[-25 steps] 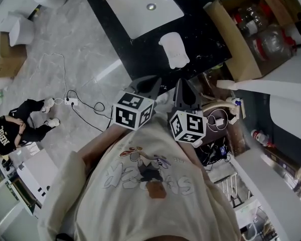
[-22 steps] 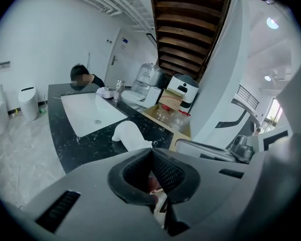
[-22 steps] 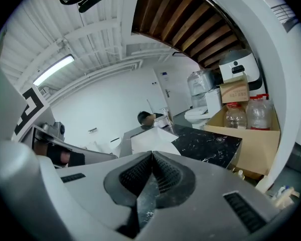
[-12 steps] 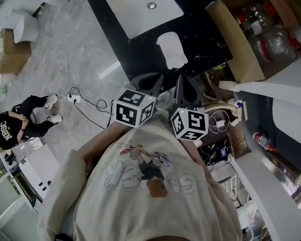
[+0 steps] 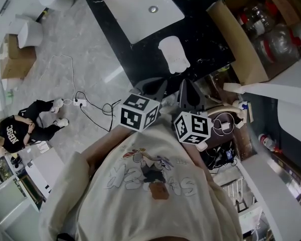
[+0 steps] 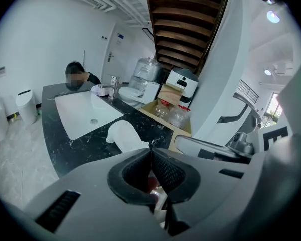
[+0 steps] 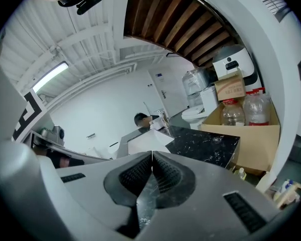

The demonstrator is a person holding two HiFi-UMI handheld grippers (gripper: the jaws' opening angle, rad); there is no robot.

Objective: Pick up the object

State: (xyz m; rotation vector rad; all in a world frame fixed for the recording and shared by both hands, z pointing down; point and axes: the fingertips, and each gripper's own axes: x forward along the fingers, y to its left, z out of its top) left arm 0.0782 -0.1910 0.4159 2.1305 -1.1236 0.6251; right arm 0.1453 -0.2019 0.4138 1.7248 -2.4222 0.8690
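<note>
both jaws shut and empty, left gripper [image 5: 158,86], right gripper [image 5: 184,87], near black counter [image 5: 210,46], white object [image 5: 174,54] beside sink [image 5: 135,14]

I see the white object [image 5: 174,54] lying flat on the black marbled counter [image 5: 205,39]. It is a pale, slightly see-through piece, longer than it is wide, with a soft, rounded outline. It sits at about one o'clock from the middle of my head view, near the counter's near edge, with nothing resting on it or touching it. From the object, the white sink [image 5: 140,14] is at about eleven o'clock, near but apart, and the cardboard box [image 5: 239,49] is at about three o'clock, well apart.
</note>
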